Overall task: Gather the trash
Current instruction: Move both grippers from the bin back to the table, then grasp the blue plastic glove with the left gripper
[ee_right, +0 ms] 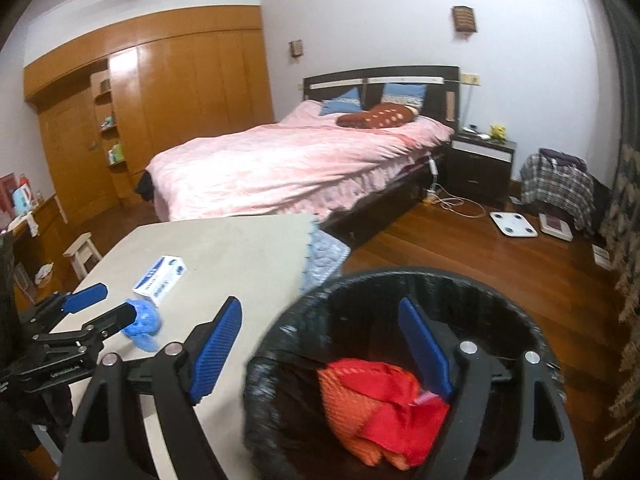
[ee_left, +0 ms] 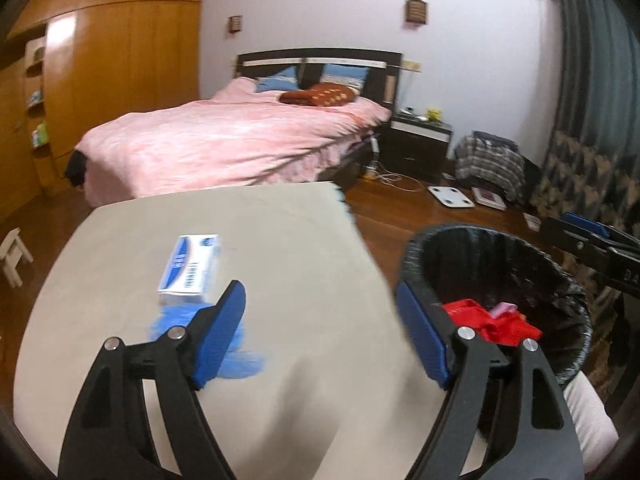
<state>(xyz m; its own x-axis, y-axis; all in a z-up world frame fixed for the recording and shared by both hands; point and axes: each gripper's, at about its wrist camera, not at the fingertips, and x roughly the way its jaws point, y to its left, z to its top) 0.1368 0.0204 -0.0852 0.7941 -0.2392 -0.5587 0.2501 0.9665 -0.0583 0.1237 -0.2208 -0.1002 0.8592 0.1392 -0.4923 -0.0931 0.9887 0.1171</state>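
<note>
Both my tongs were wide apart and held nothing. My left gripper (ee_left: 320, 316) was over the table (ee_left: 280, 240), near the blue glove (ee_left: 240, 344). My right gripper (ee_right: 320, 334) was over the bin (ee_right: 520, 320) with red trash (ee_right: 384, 408) inside.

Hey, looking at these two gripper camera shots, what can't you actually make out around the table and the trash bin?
- Print on the white and blue box: too blurred in both views.
- Blue crumpled item: partly behind the left gripper fingers; left wrist view blurs it.
- Trash bin bottom: covered by red trash.
- Small pink piece: too small to identify.
- Table near edge: cut off by both frames.
</note>
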